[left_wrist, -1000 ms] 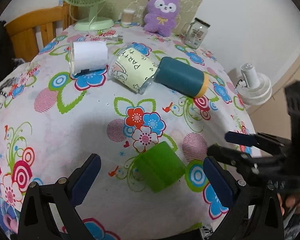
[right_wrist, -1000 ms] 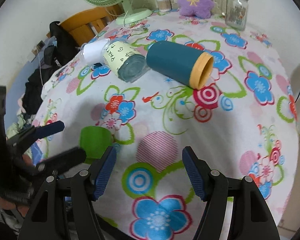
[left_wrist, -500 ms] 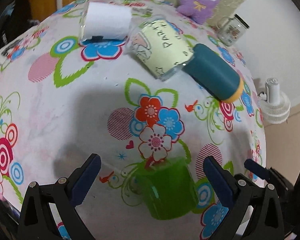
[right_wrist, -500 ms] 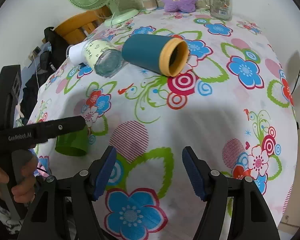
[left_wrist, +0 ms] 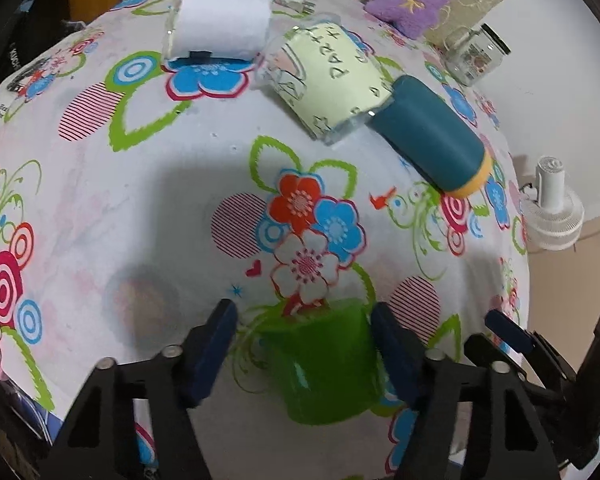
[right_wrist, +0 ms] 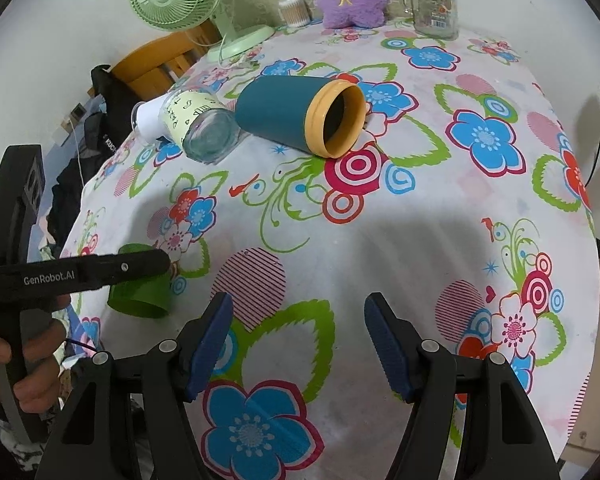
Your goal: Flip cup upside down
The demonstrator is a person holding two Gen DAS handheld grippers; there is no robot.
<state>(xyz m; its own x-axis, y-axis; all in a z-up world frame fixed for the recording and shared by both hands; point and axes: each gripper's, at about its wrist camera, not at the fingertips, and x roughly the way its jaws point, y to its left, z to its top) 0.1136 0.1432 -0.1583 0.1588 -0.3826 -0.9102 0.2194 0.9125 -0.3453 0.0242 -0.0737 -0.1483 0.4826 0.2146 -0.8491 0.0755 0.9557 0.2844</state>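
Left gripper (left_wrist: 302, 344): I see fingers spread wide, straddling green cup (left_wrist: 324, 364) at near edge of table (left_wrist: 100, 208); right pad at cup wall, contact unclear, left pad clear of it. Right gripper (right_wrist: 298, 344): fingers apart, holding nothing, over tablecloth beside cup.

A table (right_wrist: 480, 240) is covered by a floral cloth; a wooden chair (right_wrist: 156, 60) is set against white walls (right_wrist: 60, 20).
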